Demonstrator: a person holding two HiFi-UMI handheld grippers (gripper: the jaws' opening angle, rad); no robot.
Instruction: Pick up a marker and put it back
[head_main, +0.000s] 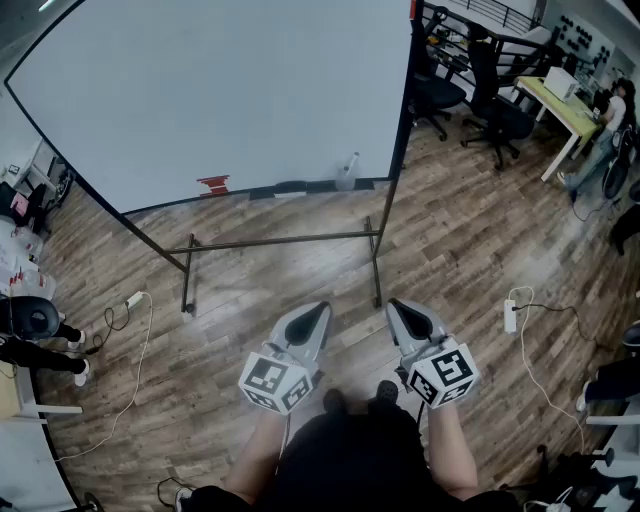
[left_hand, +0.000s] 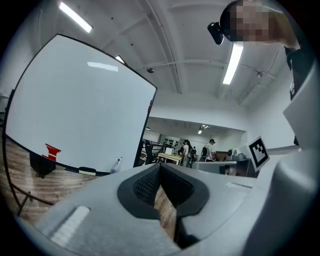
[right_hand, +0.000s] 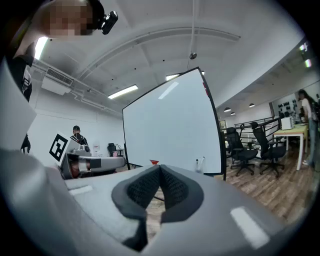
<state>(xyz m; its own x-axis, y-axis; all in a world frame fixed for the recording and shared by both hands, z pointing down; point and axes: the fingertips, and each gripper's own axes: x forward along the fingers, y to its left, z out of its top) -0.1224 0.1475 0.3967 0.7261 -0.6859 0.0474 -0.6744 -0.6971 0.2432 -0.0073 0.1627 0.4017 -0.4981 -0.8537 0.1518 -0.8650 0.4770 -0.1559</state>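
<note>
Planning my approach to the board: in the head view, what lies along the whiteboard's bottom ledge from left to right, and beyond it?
red object → dark eraser-like block → pale upright bottle-like item → whiteboard's right post → black office chairs → yellow-green table

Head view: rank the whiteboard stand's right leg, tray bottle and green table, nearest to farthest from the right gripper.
1. Stand's right leg, just ahead of the right gripper.
2. Bottle, on the tray.
3. Green table, far right.
</note>
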